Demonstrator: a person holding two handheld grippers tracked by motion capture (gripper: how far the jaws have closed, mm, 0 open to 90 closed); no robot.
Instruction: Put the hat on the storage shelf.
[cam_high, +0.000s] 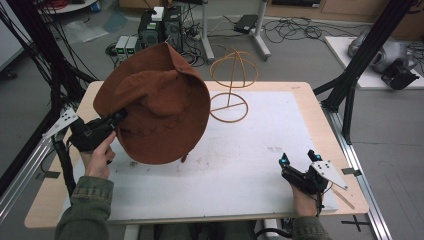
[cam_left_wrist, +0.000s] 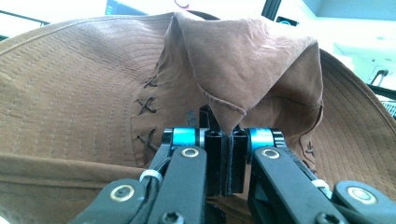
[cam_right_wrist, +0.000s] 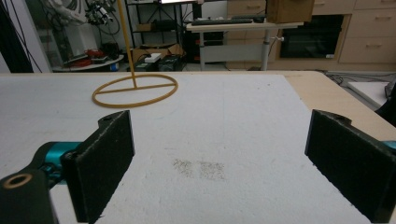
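A brown wide-brimmed hat (cam_high: 155, 102) hangs tilted above the left half of the table, held up by its brim. My left gripper (cam_high: 119, 117) is shut on a fold of that brim; in the left gripper view the pinched fold of the hat (cam_left_wrist: 243, 79) rises from my closed left gripper (cam_left_wrist: 229, 154). A yellow wire hat stand (cam_high: 231, 90) stands at the back middle of the table, its ring base (cam_right_wrist: 135, 91) seen in the right gripper view. My right gripper (cam_high: 297, 157) rests low at the front right, open, nothing between its pads (cam_right_wrist: 105, 163).
A white sheet (cam_high: 240, 160) covers most of the wooden table (cam_high: 345, 185). Black frame posts (cam_high: 360, 55) rise at the right and left edges. Computers and cables (cam_high: 160, 27) lie on the floor beyond the table.
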